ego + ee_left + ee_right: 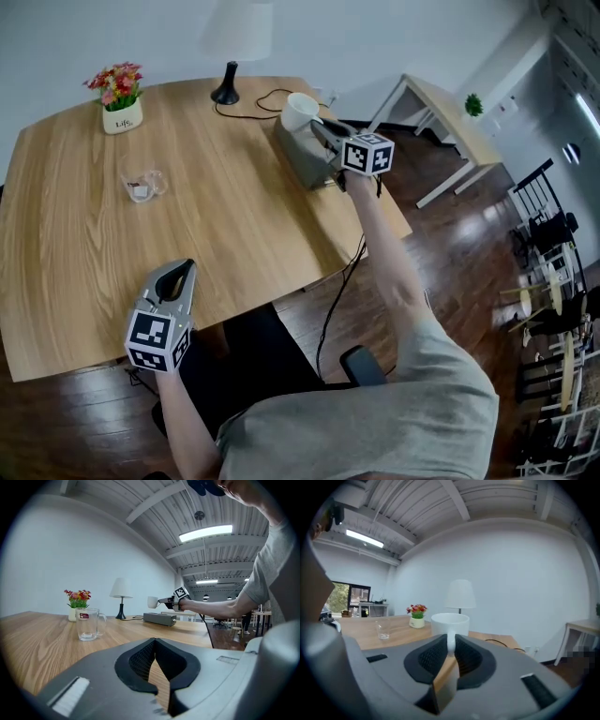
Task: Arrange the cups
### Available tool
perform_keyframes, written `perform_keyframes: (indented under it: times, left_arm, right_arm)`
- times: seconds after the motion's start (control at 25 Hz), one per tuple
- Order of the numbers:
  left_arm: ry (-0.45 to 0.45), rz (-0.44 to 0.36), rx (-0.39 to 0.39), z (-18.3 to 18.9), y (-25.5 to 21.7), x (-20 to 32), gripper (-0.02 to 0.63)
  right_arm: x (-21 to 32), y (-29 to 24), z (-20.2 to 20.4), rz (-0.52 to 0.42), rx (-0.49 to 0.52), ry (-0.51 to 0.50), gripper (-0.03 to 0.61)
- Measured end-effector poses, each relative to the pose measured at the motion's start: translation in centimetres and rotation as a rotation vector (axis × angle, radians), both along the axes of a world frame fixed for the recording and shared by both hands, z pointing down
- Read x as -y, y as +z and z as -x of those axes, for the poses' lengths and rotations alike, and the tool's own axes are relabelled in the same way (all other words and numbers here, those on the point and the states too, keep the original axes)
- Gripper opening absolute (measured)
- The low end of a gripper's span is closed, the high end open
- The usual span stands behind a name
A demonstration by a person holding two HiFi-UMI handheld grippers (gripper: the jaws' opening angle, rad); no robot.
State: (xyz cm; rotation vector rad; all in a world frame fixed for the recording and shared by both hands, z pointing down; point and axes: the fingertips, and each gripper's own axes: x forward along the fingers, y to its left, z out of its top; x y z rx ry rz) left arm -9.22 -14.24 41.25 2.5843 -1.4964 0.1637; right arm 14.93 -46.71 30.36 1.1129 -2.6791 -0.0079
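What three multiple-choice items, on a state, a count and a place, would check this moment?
1. The right gripper is: A open, empty; B shut on the white mug's handle; C shut, empty.
2. Cups in sight: A one; B two; C four.
3. The glass mug stands: A on the table; B inside the white mug; C between the right gripper's jaws.
B: its jaws pinch the handle. B: one white, one glass. A: the head view shows it there.

Head view overhead; 2 claw views share table (234,187).
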Motion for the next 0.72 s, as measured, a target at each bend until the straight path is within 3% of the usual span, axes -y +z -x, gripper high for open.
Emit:
perform_keyframes:
  times: [0.28, 0.52, 0.72]
  left_arm:
    - [0.000, 0.001, -0.001, 0.0, 0.1, 0.0, 0.009]
    - [-0.001, 0.001, -0.001, 0.1, 0.1, 0.0, 0.009]
    - [-0.002, -0.002, -0.002, 0.1, 0.1, 0.0, 0.009]
  right_arm:
    - [7.1, 3.9, -4.6, 0.120, -0.125, 0.119, 0.058]
    - [7.8, 4.7, -4.2, 0.161, -0.049, 0.089, 0.058]
    - [7.7, 5.3, -4.6, 0.137, -0.115, 0.084, 0.080]
